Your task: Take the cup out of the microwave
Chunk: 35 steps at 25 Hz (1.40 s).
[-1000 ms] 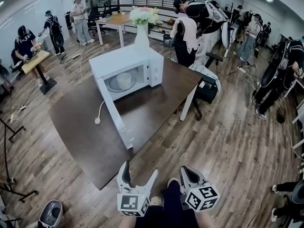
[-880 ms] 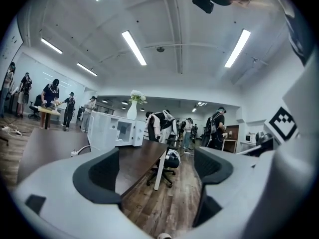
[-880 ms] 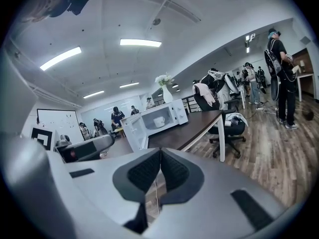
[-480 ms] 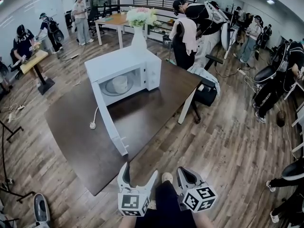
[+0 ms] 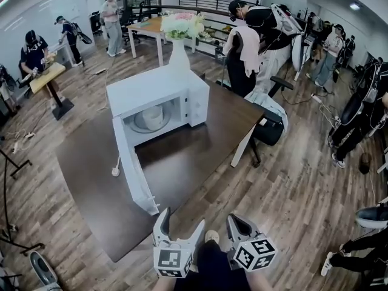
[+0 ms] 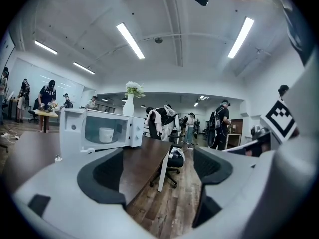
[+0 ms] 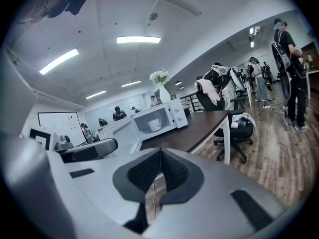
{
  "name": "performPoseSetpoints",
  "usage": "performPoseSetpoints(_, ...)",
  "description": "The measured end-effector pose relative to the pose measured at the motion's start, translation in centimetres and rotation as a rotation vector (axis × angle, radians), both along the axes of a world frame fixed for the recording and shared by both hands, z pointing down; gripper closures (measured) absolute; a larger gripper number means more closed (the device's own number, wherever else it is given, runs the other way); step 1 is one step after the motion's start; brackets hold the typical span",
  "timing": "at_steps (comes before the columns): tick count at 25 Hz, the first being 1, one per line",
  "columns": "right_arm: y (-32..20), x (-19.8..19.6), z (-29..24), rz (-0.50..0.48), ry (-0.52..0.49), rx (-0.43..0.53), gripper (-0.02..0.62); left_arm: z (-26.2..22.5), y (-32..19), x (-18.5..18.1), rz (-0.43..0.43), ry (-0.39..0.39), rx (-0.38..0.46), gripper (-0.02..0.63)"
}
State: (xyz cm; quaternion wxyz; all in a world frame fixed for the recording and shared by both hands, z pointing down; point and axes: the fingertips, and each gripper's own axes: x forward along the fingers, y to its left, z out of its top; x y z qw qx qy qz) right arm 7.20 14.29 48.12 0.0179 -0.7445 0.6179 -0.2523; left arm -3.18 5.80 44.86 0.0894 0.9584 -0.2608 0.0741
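The empty, wide-apart left gripper (image 5: 180,221) or the pinched-together right gripper (image 5: 238,223) may knock the white microwave's open door (image 5: 133,171) before reaching the white cup (image 5: 153,115) inside.

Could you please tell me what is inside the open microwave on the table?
A white cup stands on the round plate inside the microwave, whose door hangs open. Whether the cup holds anything cannot be seen from here.

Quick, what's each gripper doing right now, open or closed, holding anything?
Left gripper: open, nothing between its jaws.
Right gripper: closed, holding nothing.
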Motion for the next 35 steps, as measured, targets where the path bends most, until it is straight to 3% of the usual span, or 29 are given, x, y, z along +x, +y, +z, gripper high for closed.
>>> performPoseSetpoints(10, -6.2, 5.9, 0.3, -0.065, -0.013, 0.003, 0.601, 0.3, -5.5, 5.8, -0.041, -0.005, -0.011, 0.166)
performPoseSetpoints(20, -11.5, 10.4, 0.1, -0.181, -0.015, 0.021, 0.601, 0.1, -9.8, 9.6, -0.149, -0.009, 0.013, 0.167)
performPoseSetpoints(25, -13.1, 11.5, 0.3, -0.232, -0.013, 0.033, 0.601, -0.2, -11.0, 10.2, -0.218, 0.005, 0.040, 0.166)
performPoseSetpoints(35, -13.6, 12.1, 1.0, -0.264, -0.050, 0.016, 0.601, 0.3, -11.7, 10.2, -0.263, -0.017, 0.024, 0.166)
